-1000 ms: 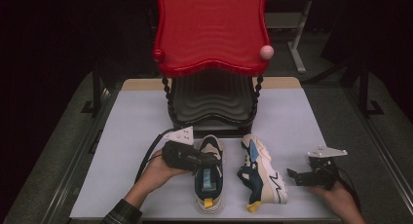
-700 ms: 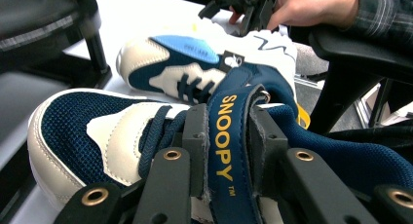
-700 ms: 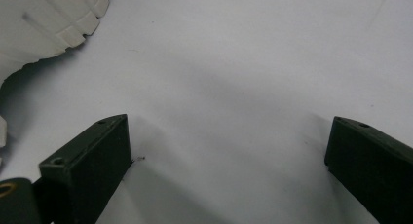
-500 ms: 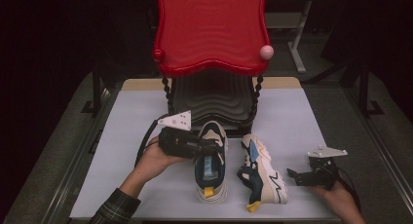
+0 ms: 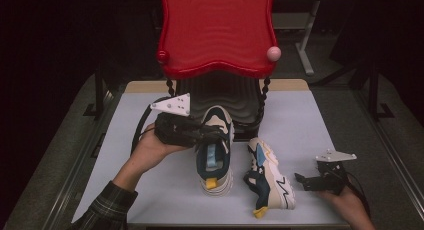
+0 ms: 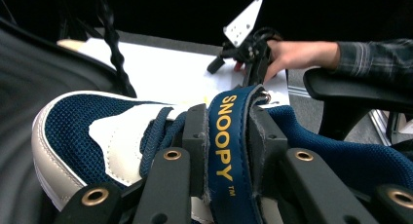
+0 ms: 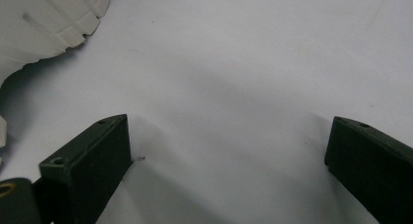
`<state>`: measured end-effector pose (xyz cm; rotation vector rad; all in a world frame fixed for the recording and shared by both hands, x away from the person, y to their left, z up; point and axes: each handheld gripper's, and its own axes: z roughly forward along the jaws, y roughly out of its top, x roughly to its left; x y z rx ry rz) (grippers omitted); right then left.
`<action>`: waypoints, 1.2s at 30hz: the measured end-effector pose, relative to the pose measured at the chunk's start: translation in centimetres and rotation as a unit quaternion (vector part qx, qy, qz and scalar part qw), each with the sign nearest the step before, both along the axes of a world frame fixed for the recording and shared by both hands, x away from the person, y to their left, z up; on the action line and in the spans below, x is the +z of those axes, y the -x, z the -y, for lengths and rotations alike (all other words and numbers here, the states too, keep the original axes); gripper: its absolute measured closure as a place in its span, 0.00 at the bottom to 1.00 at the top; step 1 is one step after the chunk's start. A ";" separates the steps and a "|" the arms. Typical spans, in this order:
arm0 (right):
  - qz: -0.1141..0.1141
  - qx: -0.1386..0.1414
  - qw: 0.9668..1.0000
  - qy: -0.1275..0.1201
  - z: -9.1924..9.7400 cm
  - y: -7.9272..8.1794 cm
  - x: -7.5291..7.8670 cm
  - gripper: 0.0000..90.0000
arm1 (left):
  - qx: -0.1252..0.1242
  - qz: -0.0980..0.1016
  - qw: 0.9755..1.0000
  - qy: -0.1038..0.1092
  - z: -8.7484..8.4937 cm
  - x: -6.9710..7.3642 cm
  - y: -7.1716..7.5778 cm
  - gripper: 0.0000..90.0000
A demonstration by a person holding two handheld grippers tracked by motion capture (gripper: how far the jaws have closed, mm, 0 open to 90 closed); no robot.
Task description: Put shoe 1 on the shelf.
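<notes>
A: Where is the navy shoe [image 5: 215, 157], and held by what?

B: Gripped in the left tongs [image 5: 219, 134], seemingly just off the bench [image 5: 300, 120], left of centre. Toe pointing away from the person, at the black shelf [image 5: 235, 102] under the red stand [image 5: 217, 30]; heel toward the person. Long axis running near to far.

A: And the grip itself?

B: Seen along the left tongs [image 6: 229, 131]: closed most of the way, pinching the blue strap [image 6: 225, 136] lettered SNOOPY across the top of the shoe. Pads pressed flat on both sides of the strap. Reaching in from the shoe's left, across its length.

A: The other tongs?

B: Right tongs [image 5: 305, 181] low at the right edge of the bench, spread wide, nothing between them. From their own camera [image 7: 229, 151]: bare bench between the pads, a white ribbed sole at the top left corner.

A: Belonging to what?

B: The second shoe [image 5: 270, 177], lying on its side between the two hands, sole facing the right tongs, toe away from the person. Just beside the right tongs, so closer to the right hand than to the left.

A: What does the coming move turn on?

B: Probably the short gap straight ahead from toe to black shelf, already in line with the shoe's length.
</notes>
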<state>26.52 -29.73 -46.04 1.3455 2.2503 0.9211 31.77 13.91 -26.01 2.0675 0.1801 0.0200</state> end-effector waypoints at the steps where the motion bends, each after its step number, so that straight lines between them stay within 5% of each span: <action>1: 0.000 0.000 1.000 0.000 0.0 0.0 0.0 0.02 | -0.001 0.002 1.000 0.005 -0.1 0.8 0.0 0.81; 36: -0.001 0.000 1.000 0.000 0.0 0.0 0.0 0.02 | -0.012 0.093 0.995 0.037 -0.8 13.0 -0.3 0.81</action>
